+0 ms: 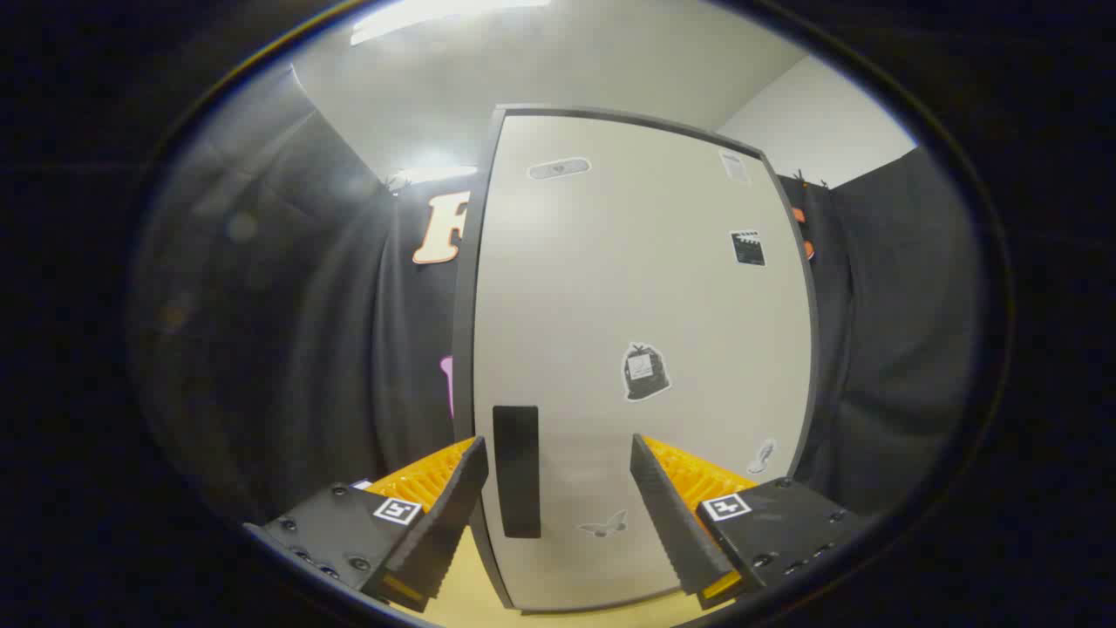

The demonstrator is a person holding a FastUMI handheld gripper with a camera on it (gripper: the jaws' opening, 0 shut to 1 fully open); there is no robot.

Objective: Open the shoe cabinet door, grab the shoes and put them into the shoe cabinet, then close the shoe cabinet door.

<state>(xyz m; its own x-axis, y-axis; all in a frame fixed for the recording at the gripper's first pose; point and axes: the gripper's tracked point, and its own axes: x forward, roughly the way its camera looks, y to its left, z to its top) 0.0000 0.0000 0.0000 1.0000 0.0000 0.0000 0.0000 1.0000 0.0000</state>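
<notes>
Just ahead of the fingers, the shoe cabinet door [641,349] is being faced, shut within its dark frame. Between the fingers, its dark handle [516,471] is being framed, nearer the left one. The gripper [558,501] is being held wide apart, gripping nothing.

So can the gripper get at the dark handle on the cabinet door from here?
Probably yes. The gripper is open, and the handle stands just ahead between its fingers, nearer the left one, with nothing in between. The cabinet door looks closed.
</notes>
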